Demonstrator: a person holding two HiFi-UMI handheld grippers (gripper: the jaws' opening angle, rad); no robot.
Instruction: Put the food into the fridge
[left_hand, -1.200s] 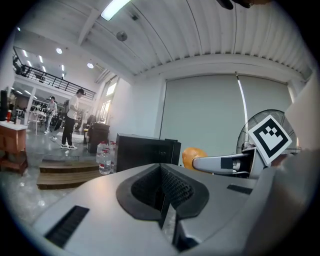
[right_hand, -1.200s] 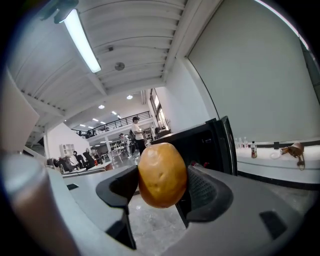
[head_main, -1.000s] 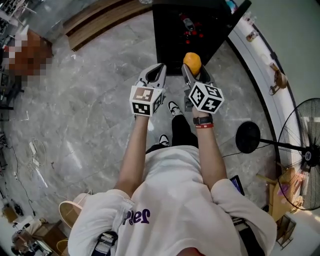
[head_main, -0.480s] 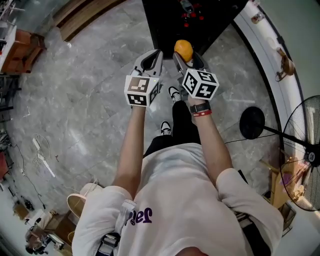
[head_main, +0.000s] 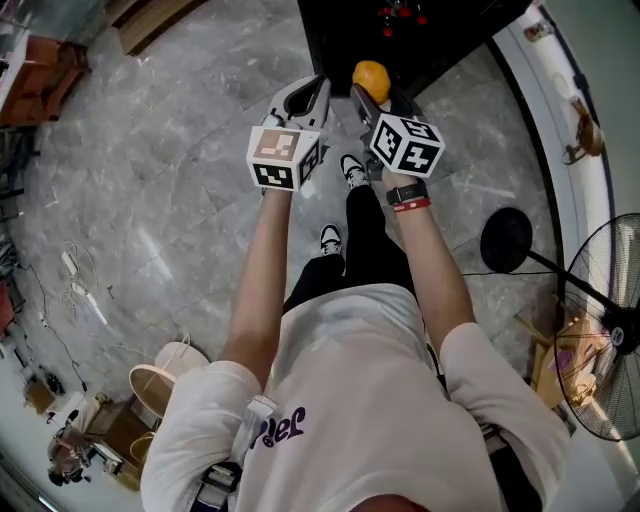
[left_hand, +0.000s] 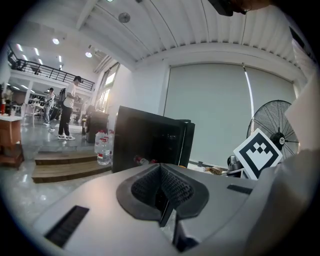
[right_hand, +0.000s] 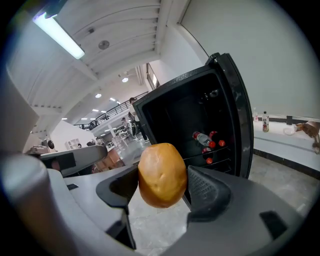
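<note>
My right gripper (right_hand: 162, 185) is shut on a round orange-yellow fruit (right_hand: 162, 175), held between its two dark pads; in the head view the fruit (head_main: 370, 78) sits at the tip of the right gripper (head_main: 372, 90). Ahead stands the small black fridge (right_hand: 200, 125) with its door open and several red-capped bottles (right_hand: 206, 140) on a shelf inside. The fridge (head_main: 400, 30) fills the top of the head view. My left gripper (head_main: 305, 100) is held beside the right one, and in its own view the left gripper (left_hand: 162, 192) has its pads together with nothing between them.
A grey marble floor (head_main: 180, 180) lies all around. A standing fan (head_main: 610, 330) and its round base (head_main: 503, 240) are at the right, by a white curved ledge (head_main: 560, 110). Wooden steps (left_hand: 65, 165) and water bottles (left_hand: 102, 147) lie left of the fridge; people stand far off.
Both grippers and the fruit have moved forward, closer to the open fridge, which now sits higher in the head view. The grip on the fruit is unchanged.
</note>
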